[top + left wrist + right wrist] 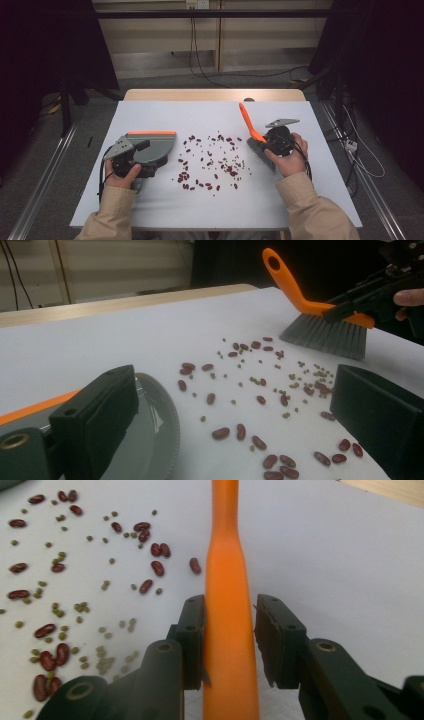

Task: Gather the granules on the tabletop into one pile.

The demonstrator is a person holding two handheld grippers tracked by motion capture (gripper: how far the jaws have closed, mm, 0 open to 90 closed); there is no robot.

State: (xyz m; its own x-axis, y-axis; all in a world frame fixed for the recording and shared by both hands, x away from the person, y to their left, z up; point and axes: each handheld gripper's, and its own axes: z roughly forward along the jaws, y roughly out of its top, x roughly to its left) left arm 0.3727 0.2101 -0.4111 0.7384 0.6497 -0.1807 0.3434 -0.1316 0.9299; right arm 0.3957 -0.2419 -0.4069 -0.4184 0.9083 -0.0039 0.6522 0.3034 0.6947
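Red kidney beans and small green beans (212,160) (260,400) (55,580) lie scattered over the middle of the white table cover (200,117). My right gripper (268,142) (231,605) (350,307) is shut on the orange handle (227,555) of a brush (248,124) (292,287). Its grey bristles (325,335) rest on the cover just right of the beans, and the handle slants up and away. Left of the beans, my left gripper (149,159) (235,385) stands open. One jaw is over the grey dustpan (155,147) (157,440) with an orange edge; the other is over bare cover among beans.
The wooden table top (215,95) shows beyond the cover's far edge. Cables (200,70) run over the floor behind the table, with dark stands at both sides. Bare cover lies in front of the beans and along the far side.
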